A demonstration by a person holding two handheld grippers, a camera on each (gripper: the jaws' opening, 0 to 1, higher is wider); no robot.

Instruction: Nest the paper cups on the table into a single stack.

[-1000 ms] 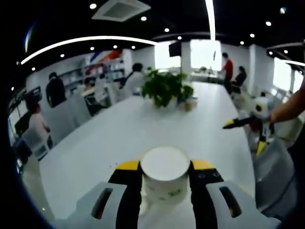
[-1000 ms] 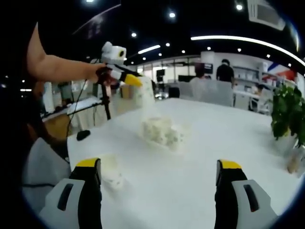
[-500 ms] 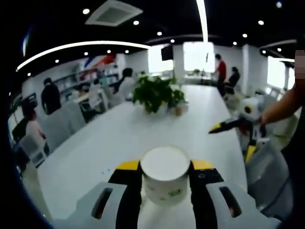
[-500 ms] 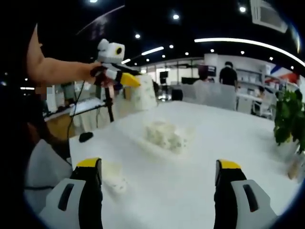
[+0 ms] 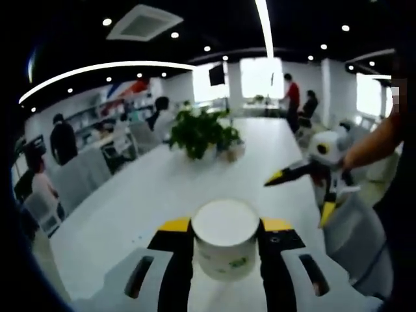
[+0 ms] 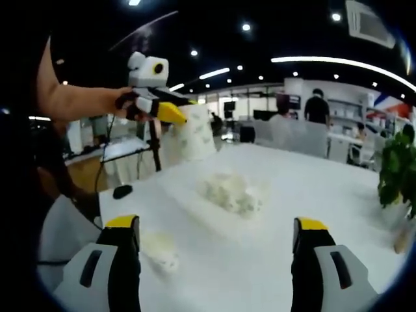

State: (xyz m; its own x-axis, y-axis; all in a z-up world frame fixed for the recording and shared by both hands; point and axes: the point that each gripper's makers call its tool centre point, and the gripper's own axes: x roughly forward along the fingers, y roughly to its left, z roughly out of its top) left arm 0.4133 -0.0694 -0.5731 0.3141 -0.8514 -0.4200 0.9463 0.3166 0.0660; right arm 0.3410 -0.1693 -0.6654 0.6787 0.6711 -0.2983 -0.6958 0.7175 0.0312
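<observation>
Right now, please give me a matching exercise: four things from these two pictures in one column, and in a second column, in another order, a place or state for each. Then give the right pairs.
Things:
1. paper cup
2. right gripper
3. potted plant
4. cluster of cups

Places or states:
A. open, jaws wide apart, nothing between them
B. lying on the white table, ahead of the open jaws
C. clamped between the jaws of the left gripper
D. standing far down the table, near its middle

Pairs: 1-C, 2-A, 3-D, 4-B
</observation>
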